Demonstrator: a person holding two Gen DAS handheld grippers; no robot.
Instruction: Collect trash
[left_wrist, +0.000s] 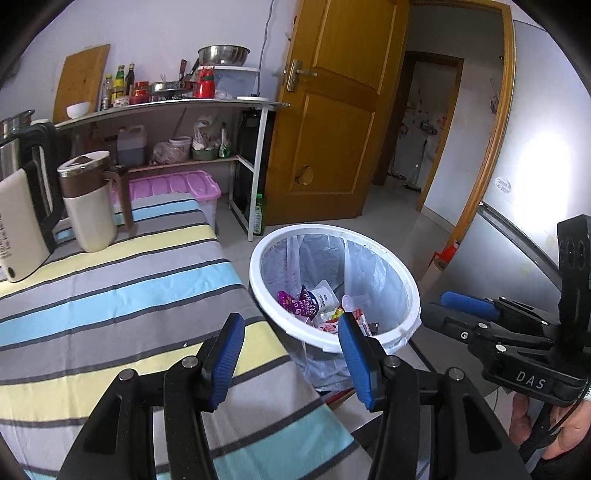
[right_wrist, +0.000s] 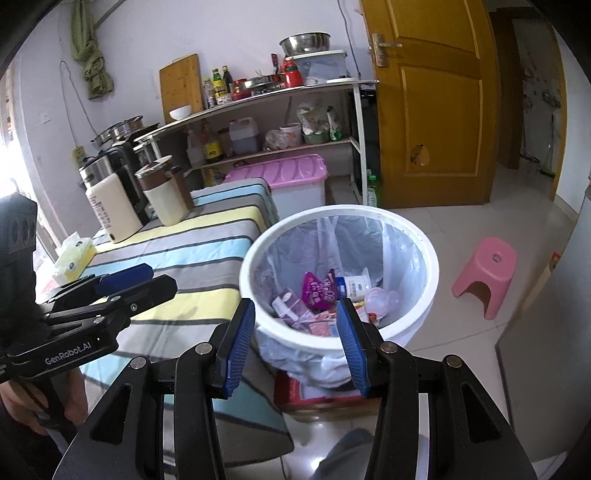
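A white trash bin (left_wrist: 406, 295) (right_wrist: 424, 251) lined with a clear bag stands on the floor beside the striped table. Inside lie several pieces of trash: purple wrappers (left_wrist: 306, 304) (right_wrist: 319, 291), a white cup (left_wrist: 325, 295) (right_wrist: 356, 284) and other packets. My left gripper (left_wrist: 290, 354) is open over the table's edge near the bin's rim, nothing between its blue pads. My right gripper (right_wrist: 295, 347) is open too, above the bin's near rim, and holds nothing. Each gripper shows in the other's view, the right (left_wrist: 469, 306) and the left (right_wrist: 129, 280).
The striped tablecloth (left_wrist: 110, 295) (right_wrist: 207, 236) carries kettles and a beige jug (left_wrist: 92, 206) (right_wrist: 166, 195). A yellow tissue pack (right_wrist: 74, 254) lies on it. A pink stool (right_wrist: 487, 273), a pink-lidded box (right_wrist: 291, 173), a metal shelf rack (left_wrist: 221, 107) and a wooden door (left_wrist: 332, 110) stand around.
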